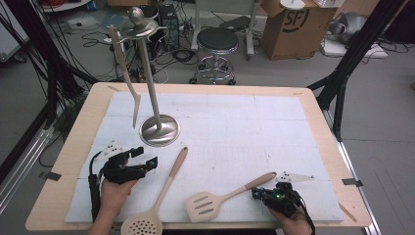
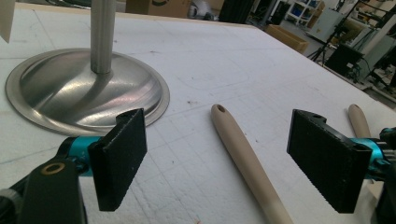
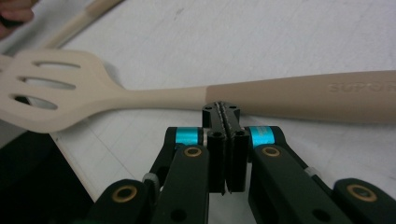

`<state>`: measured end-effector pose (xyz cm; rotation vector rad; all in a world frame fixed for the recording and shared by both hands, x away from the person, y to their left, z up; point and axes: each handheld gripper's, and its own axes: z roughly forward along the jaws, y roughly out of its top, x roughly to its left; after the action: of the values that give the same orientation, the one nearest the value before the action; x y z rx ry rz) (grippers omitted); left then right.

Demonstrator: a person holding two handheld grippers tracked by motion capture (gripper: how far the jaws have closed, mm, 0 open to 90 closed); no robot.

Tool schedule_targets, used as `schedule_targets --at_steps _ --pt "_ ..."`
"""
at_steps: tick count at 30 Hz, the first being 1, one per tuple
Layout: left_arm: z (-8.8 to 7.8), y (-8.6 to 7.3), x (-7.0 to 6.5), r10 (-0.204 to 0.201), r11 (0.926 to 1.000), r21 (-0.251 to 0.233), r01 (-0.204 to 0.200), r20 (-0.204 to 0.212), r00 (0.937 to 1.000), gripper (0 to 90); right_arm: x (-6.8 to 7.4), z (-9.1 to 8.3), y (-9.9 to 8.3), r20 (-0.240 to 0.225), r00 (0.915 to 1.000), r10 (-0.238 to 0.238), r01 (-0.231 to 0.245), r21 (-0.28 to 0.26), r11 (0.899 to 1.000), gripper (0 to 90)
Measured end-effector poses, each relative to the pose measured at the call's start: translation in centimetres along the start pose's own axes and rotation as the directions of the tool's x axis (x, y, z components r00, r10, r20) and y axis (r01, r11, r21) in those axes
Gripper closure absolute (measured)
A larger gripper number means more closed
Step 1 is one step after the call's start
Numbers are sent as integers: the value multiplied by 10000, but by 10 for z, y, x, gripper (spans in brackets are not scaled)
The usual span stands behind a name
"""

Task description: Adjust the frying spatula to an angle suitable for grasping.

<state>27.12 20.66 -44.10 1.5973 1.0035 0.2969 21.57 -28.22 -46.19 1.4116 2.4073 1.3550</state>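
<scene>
Resting right gripper (image 3: 225,109) with jaws pressed together, empty, tips just short of slotted spatula (image 3: 140,95) lying crosswise ahead. Light, stiff handle, floppy head; best pinched mid-handle. Left gripper (image 2: 224,158) spread wide, ladle handle (image 2: 247,168) between jaws.

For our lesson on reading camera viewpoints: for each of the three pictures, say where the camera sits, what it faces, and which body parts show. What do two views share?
High view: above the table's near edge, looking forward and down; both hands and grippers show.
Left gripper view: on the left gripper, jaws open, facing the stand's base and skimmer handle.
Right gripper view: on the right gripper, jaws shut, facing the slotted spatula; fingers at top left.
Shared: high and right views show the spatula.
</scene>
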Motion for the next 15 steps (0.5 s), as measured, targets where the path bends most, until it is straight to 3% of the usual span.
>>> schedule_targets --at_steps 3,5,9,15 --pt "-1 0 0 -17 10000 -14 17 12 10000 205 6 5 0 365 9982 -478 467 286 9985 895" --pt "-1 0 0 -22 10000 -19 22 29 10000 205 5 5 1 306 9987 -410 400 308 9987 896" --pt "-1 1 0 -18 10000 -71 18 54 10000 206 6 10 5 632 9964 -562 548 227 9982 897" --pt "-1 1 0 10 10000 -74 -10 67 10000 206 3 13 12 579 9971 -497 494 71 9988 898"
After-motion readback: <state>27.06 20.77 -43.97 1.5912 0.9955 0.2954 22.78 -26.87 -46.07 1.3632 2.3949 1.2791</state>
